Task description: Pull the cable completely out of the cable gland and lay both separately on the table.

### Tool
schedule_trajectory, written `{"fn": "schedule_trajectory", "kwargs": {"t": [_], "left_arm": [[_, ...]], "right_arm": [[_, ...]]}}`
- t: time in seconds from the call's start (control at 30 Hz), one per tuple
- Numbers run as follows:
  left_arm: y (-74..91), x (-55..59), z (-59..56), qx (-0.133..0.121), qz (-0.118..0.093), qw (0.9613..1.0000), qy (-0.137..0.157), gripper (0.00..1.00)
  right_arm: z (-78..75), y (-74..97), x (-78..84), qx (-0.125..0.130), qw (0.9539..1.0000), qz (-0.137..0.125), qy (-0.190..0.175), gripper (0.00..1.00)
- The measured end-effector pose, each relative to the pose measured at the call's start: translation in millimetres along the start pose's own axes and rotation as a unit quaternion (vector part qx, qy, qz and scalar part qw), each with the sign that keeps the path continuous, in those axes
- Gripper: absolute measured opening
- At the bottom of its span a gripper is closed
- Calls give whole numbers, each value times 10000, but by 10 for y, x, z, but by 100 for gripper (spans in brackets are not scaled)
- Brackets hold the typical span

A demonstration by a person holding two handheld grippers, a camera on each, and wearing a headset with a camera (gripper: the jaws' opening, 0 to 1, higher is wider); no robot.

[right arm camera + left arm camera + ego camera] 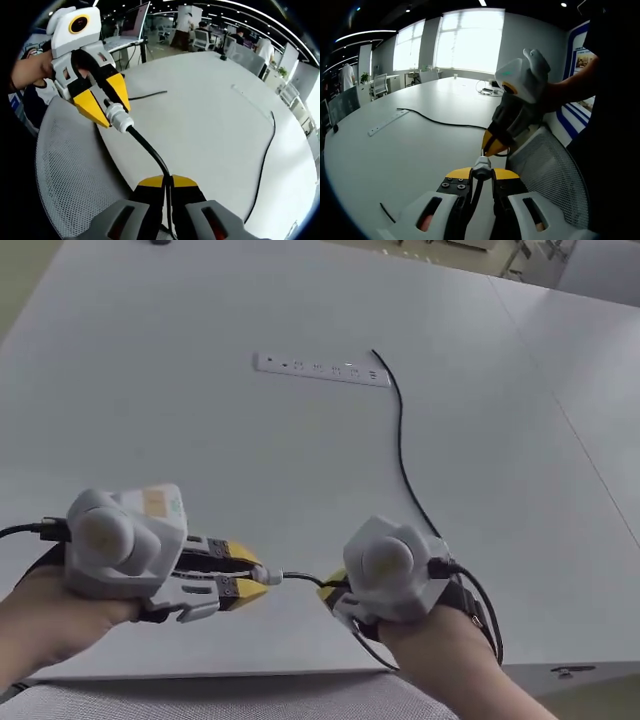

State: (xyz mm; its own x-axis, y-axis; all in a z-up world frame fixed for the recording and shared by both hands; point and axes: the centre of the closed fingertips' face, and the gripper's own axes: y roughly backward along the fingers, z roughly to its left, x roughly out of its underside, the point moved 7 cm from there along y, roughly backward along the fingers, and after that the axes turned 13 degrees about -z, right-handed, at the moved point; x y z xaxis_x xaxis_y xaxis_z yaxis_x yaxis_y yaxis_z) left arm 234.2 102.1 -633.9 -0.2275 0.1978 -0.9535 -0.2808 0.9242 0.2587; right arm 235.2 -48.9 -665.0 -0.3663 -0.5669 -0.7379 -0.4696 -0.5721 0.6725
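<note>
Above the near edge of the white table (300, 460), we hold both parts in the air. Our left gripper (481, 175) is clamped on the cable gland (119, 119). Our right gripper (168, 181) pinches the black cable (150, 147) running into it, the two opposed for a straight pull apart.

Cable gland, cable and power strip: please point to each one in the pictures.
cable gland (119, 118): right gripper view, on its white body.
cable (149, 147): right gripper view, on the black stretch beside the gland.
power strip (320, 368): head view, on the middle of its top.
</note>
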Motion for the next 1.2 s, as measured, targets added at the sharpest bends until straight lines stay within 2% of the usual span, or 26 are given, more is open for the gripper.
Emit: {"fn": "schedule_trajectory", "kwargs": {"t": [0.1, 0.23, 0.4, 0.6, 0.67, 0.83, 1.1, 1.2], "left_arm": [[6, -3, 12, -17, -6, 10000, 10, 15], [4, -13, 9, -50, -36, 10000, 71, 15], [-2, -12, -1, -71, -53, 9999, 128, 15], [15, -12, 13, -86, -26, 9999, 112, 15], [15, -12, 17, -93, -30, 9999, 121, 15], [-5, -13, 10, -75, -21, 9999, 114, 15], [0, -9, -11, -80, -2, 9999, 60, 15], [9, -4, -20, -73, -11, 9999, 79, 15]], "right_arm": [[10, 15, -9, -53, 9998, -55, 204, 0], [8, 25, -5, -110, 9996, -75, 238, 0], [23, 52, -26, -130, 9980, -110, 606, 2], [85, 127, -192, -199, 9975, -310, 611, 10], [126, 126, -282, -266, 9964, -413, 694, 10], [246, 29, -457, -488, 9895, -556, 1243, 10], [315, -8, -490, -674, 9825, -572, 1639, 2], [325, -9, -481, -734, 9809, -578, 1707, 2]]}}
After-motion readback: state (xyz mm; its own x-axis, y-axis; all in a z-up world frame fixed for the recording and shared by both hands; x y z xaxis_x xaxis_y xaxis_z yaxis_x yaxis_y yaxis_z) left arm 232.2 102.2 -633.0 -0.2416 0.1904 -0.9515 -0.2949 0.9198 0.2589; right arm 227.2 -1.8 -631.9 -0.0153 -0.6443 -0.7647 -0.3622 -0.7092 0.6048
